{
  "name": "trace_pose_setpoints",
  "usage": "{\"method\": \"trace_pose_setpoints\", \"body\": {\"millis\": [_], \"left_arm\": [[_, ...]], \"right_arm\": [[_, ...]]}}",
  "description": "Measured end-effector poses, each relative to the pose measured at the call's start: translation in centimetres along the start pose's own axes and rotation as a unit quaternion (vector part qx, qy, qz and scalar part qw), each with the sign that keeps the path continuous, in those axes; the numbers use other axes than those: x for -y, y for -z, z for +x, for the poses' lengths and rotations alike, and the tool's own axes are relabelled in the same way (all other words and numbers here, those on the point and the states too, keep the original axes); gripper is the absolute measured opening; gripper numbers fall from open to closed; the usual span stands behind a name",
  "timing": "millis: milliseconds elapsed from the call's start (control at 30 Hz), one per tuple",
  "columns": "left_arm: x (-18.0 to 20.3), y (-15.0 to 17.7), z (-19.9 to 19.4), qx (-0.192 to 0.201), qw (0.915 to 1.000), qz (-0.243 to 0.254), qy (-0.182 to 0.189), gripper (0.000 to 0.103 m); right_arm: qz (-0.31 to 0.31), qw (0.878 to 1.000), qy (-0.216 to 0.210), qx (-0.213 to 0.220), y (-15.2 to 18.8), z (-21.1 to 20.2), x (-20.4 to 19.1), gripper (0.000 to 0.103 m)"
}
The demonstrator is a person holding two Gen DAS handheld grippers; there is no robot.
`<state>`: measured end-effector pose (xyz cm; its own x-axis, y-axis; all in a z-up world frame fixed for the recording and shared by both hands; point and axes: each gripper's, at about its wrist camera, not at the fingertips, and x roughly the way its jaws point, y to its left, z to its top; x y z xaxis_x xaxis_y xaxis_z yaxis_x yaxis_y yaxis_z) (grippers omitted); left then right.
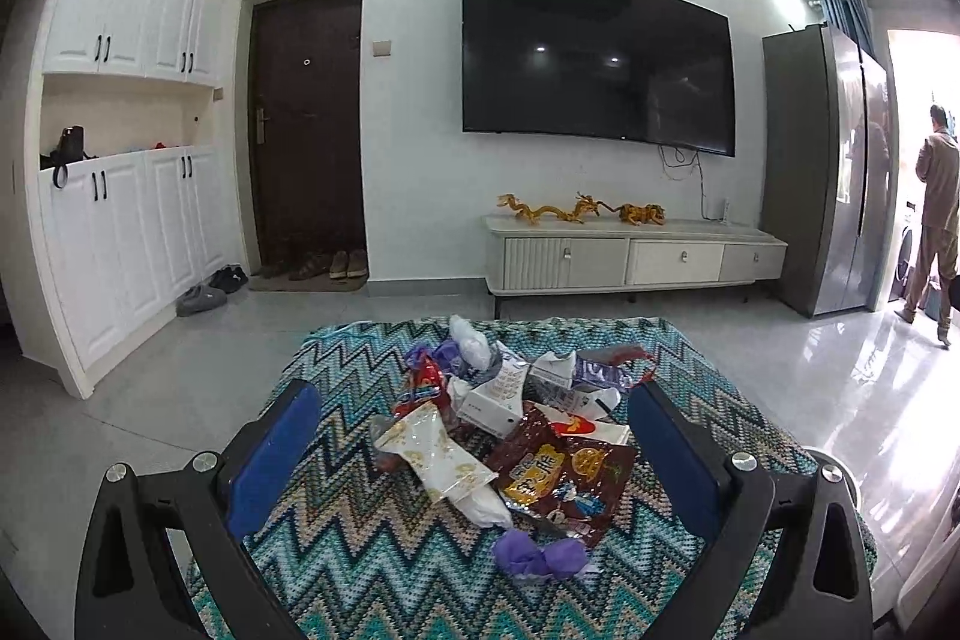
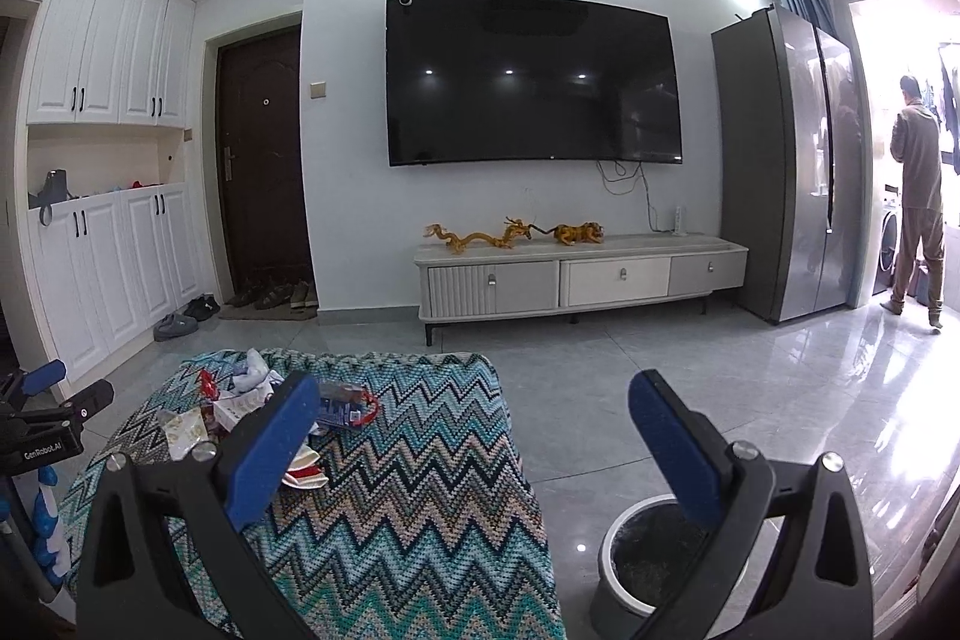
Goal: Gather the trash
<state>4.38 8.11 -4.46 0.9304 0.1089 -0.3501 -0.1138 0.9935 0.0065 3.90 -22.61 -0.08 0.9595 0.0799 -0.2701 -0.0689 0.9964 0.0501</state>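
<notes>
My left gripper point(image 1: 474, 466) gapes wide over the wrapper pile point(image 1: 510, 436) between its fingers, my right gripper point(image 2: 474, 451) empty above the bin point(image 2: 654, 550); slick wrappers could slip mid-carry.

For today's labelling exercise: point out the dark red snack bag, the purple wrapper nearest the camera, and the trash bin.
dark red snack bag point(image 1: 564, 478), left wrist view, on its printed front.
purple wrapper point(image 1: 540, 559), left wrist view, on its crumpled middle.
trash bin point(image 2: 624, 589), right wrist view, on its white rim.
</notes>
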Motion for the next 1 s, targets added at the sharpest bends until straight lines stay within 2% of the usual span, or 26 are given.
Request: {"method": "trace_pose_setpoints", "body": {"millis": [167,533,667,1000], "left_arm": [[-1.4,0.7,0.4,-0.018,0.9996,-0.013,-0.017,0.103],[-1.0,2.8,0.9,-0.044,0.999,0.0,0.0,0.103],[-0.8,3.2,1.2,-0.057,0.9982,0.003,0.015,0.103],[0.9,4.6,3.5,-0.1,0.9915,0.02,0.08,0.103]], "right_arm": [[0.001,1.0,-0.007,-0.001,0.3,0.3,0.0,0.103],[0.007,0.999,-0.041,-0.03,1.9,2.2,-0.5,0.103],[0.004,0.998,-0.057,-0.037,2.1,3.0,-1.0,0.103],[-0.011,0.994,-0.086,-0.06,2.5,4.2,-2.6,0.102]]}}
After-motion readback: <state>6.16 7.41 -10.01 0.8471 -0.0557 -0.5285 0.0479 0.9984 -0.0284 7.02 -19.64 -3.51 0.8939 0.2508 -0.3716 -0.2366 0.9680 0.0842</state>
